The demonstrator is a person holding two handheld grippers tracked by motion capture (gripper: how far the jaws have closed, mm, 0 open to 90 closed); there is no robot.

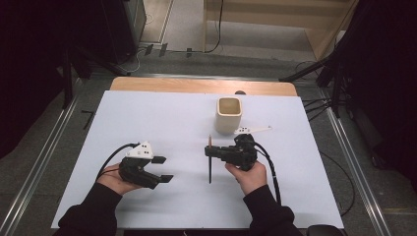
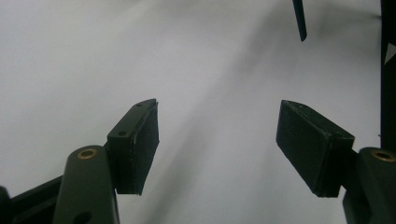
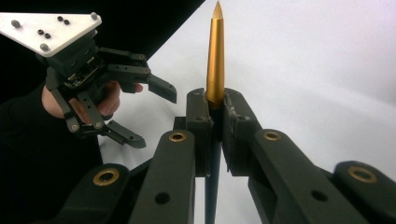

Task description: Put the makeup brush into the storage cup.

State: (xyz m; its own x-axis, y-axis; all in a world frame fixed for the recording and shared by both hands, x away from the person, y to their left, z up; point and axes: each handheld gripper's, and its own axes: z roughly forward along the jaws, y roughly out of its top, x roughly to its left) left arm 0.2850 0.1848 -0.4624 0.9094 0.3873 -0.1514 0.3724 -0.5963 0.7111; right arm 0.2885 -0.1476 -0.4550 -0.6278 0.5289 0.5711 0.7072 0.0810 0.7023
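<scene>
Your right tool [image 1: 212, 152] is clamped on a pen [image 1: 210, 164]: both pads press its shaft from either side, seen plainly in the right gripper view [image 3: 215, 116]. The pen [image 3: 215, 60] is dark along its body with a gold, tapered tip. The gold tip stands clear above the jaws; the dark body runs down below them. In the high view the pen crosses the jaws squarely, gold end toward the far side of the surface [image 1: 157, 113], dark end toward you. Whether the dark end rests on the surface or hangs just over it, you cannot tell from here.

Your left tool [image 1: 164, 168] sits well apart to the left of the right tool, jaws spread wide with nothing between the pads. In the left gripper view [image 2: 217, 144] bare white surface [image 2: 140, 56] shows between the jaws, and the pen's dark end [image 2: 300, 21] shows beyond and to the right of them, not in contact.

A cream square cup [image 1: 229, 115] stands upright just beyond the right tool, near the pen's gold tip, open mouth up.
</scene>
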